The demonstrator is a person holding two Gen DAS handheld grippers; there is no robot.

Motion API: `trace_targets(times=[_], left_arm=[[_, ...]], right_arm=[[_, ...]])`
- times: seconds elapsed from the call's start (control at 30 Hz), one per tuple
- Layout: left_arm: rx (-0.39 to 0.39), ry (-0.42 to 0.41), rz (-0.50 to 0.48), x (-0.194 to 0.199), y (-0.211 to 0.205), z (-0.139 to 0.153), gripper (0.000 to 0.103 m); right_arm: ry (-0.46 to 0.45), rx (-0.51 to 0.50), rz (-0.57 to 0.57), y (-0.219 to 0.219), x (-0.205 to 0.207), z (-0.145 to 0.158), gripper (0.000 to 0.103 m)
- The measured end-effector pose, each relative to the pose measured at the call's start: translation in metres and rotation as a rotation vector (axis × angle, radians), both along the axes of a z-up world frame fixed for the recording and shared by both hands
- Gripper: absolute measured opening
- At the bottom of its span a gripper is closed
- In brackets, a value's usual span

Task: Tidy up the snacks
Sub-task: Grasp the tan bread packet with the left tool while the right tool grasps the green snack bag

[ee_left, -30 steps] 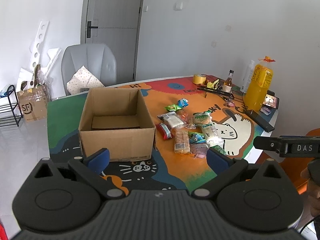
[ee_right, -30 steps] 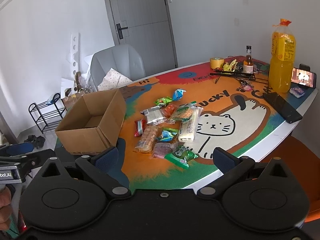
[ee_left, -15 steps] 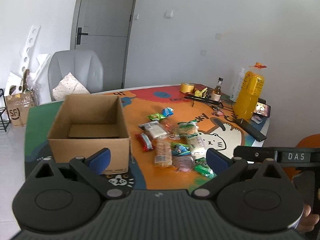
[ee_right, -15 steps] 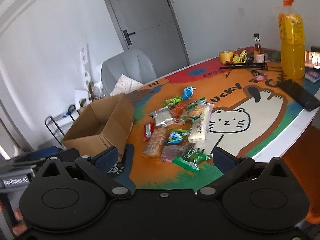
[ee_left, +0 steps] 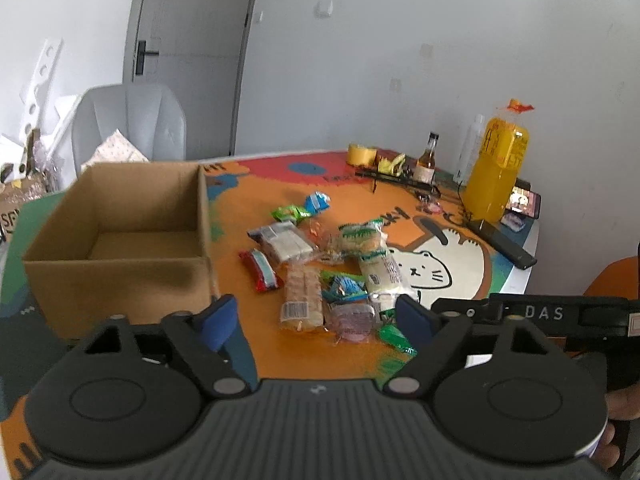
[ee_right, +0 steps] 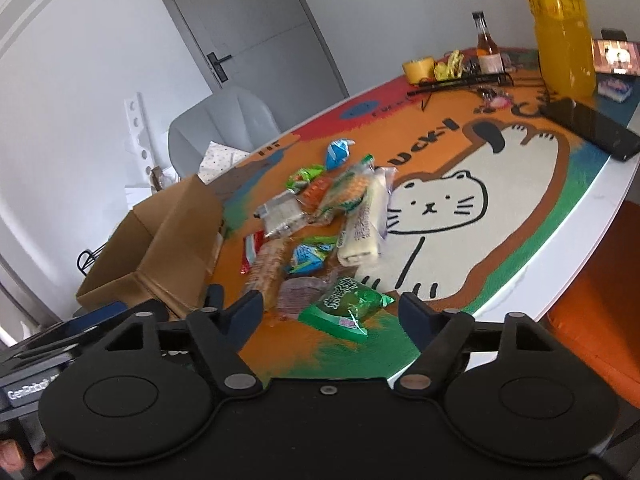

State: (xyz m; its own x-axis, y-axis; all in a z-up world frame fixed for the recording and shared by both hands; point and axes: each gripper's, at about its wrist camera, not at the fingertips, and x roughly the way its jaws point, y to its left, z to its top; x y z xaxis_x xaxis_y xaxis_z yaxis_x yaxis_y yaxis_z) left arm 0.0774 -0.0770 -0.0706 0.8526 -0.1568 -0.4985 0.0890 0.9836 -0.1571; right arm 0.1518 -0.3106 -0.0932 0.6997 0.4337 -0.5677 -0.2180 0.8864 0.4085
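Note:
Several wrapped snacks lie in a loose pile on the colourful cat mat, to the right of an empty cardboard box. My left gripper hovers short of the pile, its jaws closing with nothing pressed between them. A cracker pack and a pink pack lie just beyond its fingers. My right gripper also hovers with jaws closing, empty, above the near table edge. A green pack lies right ahead of it, and the box stands to its left.
At the far right of the table stand a big orange juice bottle, a small brown bottle, a yellow tape roll, a phone and a flat black bar. A grey chair stands behind the box.
Both grippers have come down and closer to the snack pile. Their jaws have narrowed from wide open. The right wrist view has tilted.

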Motion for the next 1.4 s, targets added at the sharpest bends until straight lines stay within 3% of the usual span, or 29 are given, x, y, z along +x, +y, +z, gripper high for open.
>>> trace_targets(times=[0.17,0.43,0.57,0.77,1.0,1.13,1.4], left_arm=[[0.01,0.029,0.026,0.022,-0.006,-0.015,0.071],[0.008,0.061,0.03,0.048,-0.011,-0.031,0.058],[0.014,0.071,0.041,0.059,-0.013,-0.04,0.058],[0.008,0.104,0.078,0.079,-0.012,-0.055,0.057],[0.029,0.152,0.129,0.088,-0.009,-0.071,0.056],[0.039,0.141,0.139,0.086,-0.009,-0.073,0.041],[0.022,0.129,0.111,0.077,-0.01,-0.063,0.033]], right_arm=[[0.038,0.018,0.006,0.003,0.018,-0.017,0.06],[0.07,-0.003,0.011,0.007,0.034,-0.036,0.054],[0.084,0.027,0.039,0.006,0.041,-0.045,0.04],[0.073,0.078,0.044,-0.002,0.048,-0.051,0.027],[0.045,0.105,0.037,-0.006,0.048,-0.053,0.021],[0.033,0.105,0.037,-0.004,0.048,-0.052,0.021],[0.006,0.114,0.048,-0.001,0.044,-0.044,0.016]])
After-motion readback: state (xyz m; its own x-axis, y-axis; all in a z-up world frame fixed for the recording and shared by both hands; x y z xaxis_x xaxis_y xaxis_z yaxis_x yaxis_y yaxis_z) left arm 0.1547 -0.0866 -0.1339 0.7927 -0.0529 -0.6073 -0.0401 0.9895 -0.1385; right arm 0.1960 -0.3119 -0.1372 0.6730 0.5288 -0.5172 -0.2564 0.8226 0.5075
